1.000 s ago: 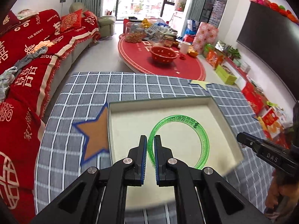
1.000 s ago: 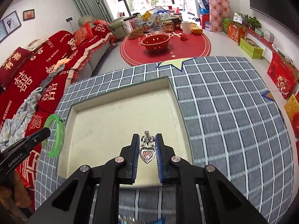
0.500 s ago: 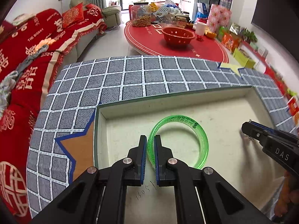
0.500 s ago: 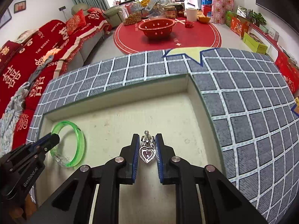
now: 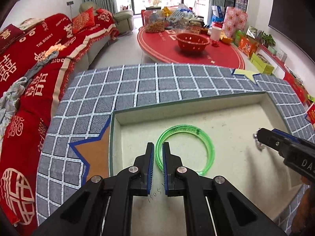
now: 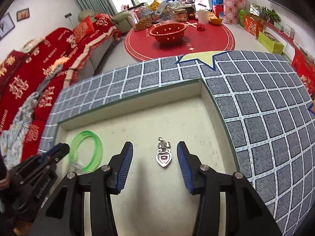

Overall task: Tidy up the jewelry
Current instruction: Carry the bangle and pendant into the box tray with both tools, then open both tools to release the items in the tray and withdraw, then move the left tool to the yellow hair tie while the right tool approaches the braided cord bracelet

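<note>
A green translucent bangle [image 5: 196, 137] lies low in the shallow cream tray [image 5: 196, 110]. My left gripper [image 5: 158, 147] is shut on the bangle's near left rim. The bangle also shows in the right wrist view [image 6: 92, 147], with the left gripper [image 6: 59, 151] at its left side. A silver heart pendant [image 6: 164, 156] lies on the tray floor [image 6: 177, 123]. My right gripper [image 6: 155, 149] is open around it, a finger on each side, not touching. In the left wrist view the right gripper [image 5: 261, 137] reaches in from the right, with the pendant [image 5: 258, 143] at its tip.
The tray sits on a grey checked cloth [image 5: 157, 82] with star patches [image 5: 94, 153]. A red sofa [image 5: 39, 55] stands at the left. A round red table [image 5: 189, 49] with a red colander [image 6: 167, 32] and jars stands beyond.
My right gripper has opened and let go of the heart pendant, which now lies on the tray floor. Both grippers moved down into the tray. The left one still grips the bangle.
</note>
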Available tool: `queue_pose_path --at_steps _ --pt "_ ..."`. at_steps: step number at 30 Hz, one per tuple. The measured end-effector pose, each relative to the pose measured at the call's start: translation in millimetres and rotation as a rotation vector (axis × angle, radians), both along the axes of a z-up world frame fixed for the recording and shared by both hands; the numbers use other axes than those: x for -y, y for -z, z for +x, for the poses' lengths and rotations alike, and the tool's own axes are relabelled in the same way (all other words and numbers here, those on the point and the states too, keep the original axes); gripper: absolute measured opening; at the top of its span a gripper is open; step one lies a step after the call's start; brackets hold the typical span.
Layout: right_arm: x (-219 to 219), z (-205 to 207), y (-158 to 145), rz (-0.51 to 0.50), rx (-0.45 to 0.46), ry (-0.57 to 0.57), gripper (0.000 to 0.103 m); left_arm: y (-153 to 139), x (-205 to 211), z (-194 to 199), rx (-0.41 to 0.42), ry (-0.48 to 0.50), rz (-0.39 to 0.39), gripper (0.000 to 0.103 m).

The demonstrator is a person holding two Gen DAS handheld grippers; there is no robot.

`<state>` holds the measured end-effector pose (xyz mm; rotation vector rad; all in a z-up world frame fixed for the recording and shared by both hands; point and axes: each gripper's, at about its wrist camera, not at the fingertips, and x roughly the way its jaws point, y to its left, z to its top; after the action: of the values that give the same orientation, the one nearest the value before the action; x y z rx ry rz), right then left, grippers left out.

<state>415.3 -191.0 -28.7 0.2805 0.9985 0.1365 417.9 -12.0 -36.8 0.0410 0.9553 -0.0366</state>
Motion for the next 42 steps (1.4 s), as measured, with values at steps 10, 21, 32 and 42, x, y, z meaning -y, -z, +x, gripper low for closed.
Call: queue_pose_path --at_steps 10,21,32,42 --pt "10.5 -36.7 -34.2 0.085 0.045 0.034 0.080 -27.0 2.2 -28.8 0.052 0.011 -0.005 0.022" --pt "17.1 -105.2 -61.3 0.071 0.097 0.017 0.100 -44.9 -11.8 -86.7 0.180 0.019 0.019 0.103" --pt "18.0 -181.2 -90.2 0.034 0.180 0.008 0.103 -37.8 -28.3 -171.3 0.165 0.086 -0.009 0.103" --pt "23.5 -242.2 -56.6 -0.042 0.044 0.006 0.103 1.3 -42.0 -249.9 0.085 0.082 -0.016 0.103"
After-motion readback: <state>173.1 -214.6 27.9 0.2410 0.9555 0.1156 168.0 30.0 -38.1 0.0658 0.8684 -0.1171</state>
